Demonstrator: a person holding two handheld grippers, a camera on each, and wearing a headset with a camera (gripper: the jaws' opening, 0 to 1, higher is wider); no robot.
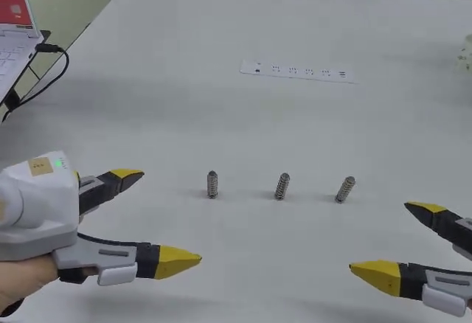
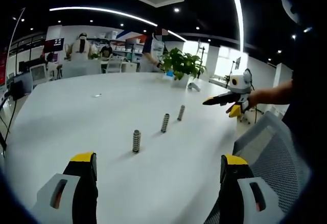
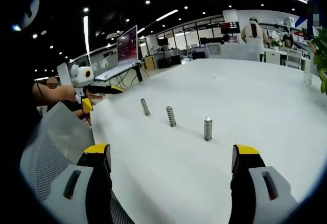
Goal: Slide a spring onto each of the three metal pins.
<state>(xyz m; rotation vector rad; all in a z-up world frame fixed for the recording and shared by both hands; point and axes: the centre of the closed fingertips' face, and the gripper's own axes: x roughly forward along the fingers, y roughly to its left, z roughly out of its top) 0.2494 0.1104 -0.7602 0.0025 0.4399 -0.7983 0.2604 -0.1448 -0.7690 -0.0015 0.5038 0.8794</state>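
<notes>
Three metal pins stand in a row on the white table (image 1: 243, 116), each with a spring around it: the left pin (image 1: 212, 183), the middle pin (image 1: 282, 186) and the right pin (image 1: 345, 189). The same row appears in the left gripper view, nearest pin (image 2: 136, 140) first, and in the right gripper view, nearest pin (image 3: 208, 128) first. My left gripper (image 1: 158, 216) hovers open at the lower left, short of the row. At the lower right my right gripper (image 1: 394, 238) is open too. Nothing is between either pair of jaws.
A white power strip (image 1: 297, 71) lies across the table beyond the pins. A laptop (image 1: 13, 21) with a black cable (image 1: 51, 65) sits at the far left edge. A potted plant (image 2: 184, 64) stands at the table's far end. People stand in the office behind.
</notes>
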